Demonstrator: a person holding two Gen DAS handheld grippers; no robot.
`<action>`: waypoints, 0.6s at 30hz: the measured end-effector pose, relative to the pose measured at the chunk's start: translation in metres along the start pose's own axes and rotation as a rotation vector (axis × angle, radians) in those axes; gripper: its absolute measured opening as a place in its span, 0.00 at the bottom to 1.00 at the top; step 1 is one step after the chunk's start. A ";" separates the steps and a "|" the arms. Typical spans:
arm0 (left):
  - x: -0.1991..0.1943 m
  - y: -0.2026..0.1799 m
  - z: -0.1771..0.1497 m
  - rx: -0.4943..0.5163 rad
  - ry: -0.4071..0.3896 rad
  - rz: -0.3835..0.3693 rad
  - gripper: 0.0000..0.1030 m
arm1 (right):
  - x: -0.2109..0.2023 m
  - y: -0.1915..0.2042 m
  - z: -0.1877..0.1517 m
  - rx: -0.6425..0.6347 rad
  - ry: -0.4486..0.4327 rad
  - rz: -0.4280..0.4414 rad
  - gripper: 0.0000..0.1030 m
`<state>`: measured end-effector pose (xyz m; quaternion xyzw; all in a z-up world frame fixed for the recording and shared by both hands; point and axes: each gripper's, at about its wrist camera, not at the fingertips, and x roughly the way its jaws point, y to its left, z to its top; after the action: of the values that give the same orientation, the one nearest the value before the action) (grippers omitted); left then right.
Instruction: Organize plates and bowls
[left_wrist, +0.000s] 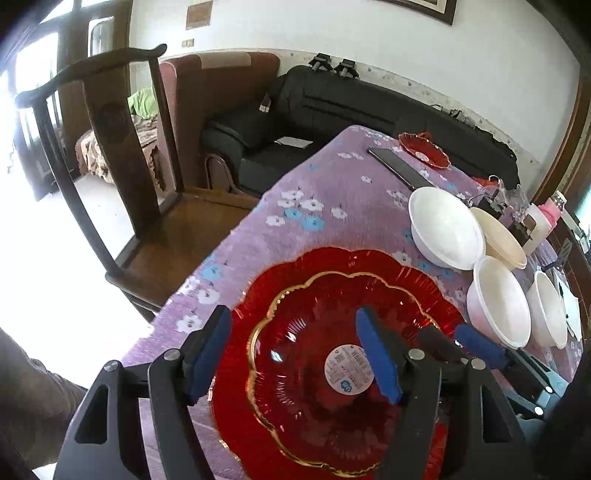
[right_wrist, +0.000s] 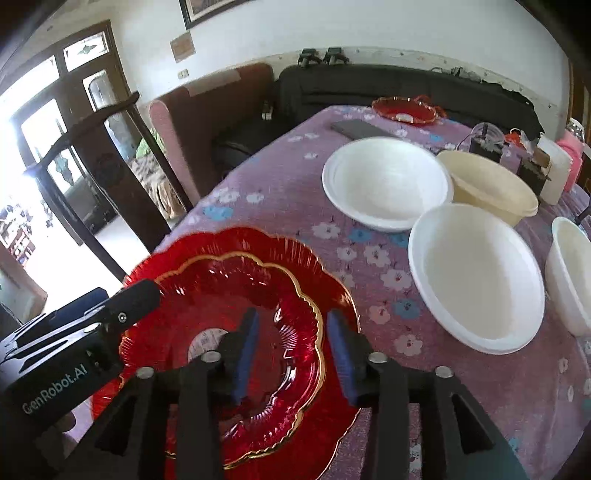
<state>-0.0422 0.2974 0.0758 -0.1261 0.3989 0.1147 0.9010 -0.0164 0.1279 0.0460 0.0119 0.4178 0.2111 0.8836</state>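
A small red glass plate (left_wrist: 314, 332) (right_wrist: 229, 295) with a gold scalloped rim lies inside a larger red plate (left_wrist: 369, 266) (right_wrist: 332, 291) at the near end of the table. My left gripper (left_wrist: 293, 354) (right_wrist: 107, 306) is open and straddles the plates' left rim, with no pad pressing on it. My right gripper (right_wrist: 293, 354) (left_wrist: 458, 341) is open too, and the small plate's right rim runs between its blue pads. Three white bowls (right_wrist: 388, 184) (right_wrist: 476, 273) (right_wrist: 569, 273) and a cream bowl (right_wrist: 487, 188) stand to the right. Another red plate (right_wrist: 404, 109) sits at the far end.
The table wears a purple floral cloth (left_wrist: 332, 192). A dark flat slab (right_wrist: 358, 129) lies near the far red plate. Small containers and clutter (right_wrist: 554, 166) crowd the far right corner. A dark wooden chair (left_wrist: 110, 147) stands at the table's left side, and a black sofa (left_wrist: 332, 103) behind.
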 end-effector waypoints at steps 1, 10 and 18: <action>-0.003 0.002 0.001 -0.010 -0.004 -0.001 0.68 | -0.004 0.000 0.001 0.000 -0.005 0.009 0.55; -0.036 0.000 -0.001 -0.019 -0.052 0.013 0.68 | -0.053 -0.010 -0.001 0.016 -0.096 0.019 0.58; -0.067 -0.036 -0.017 0.031 -0.116 0.007 0.73 | -0.099 -0.036 -0.016 0.047 -0.183 -0.057 0.75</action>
<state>-0.0865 0.2506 0.1195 -0.1040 0.3482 0.1191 0.9240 -0.0714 0.0546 0.1012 0.0399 0.3401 0.1740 0.9233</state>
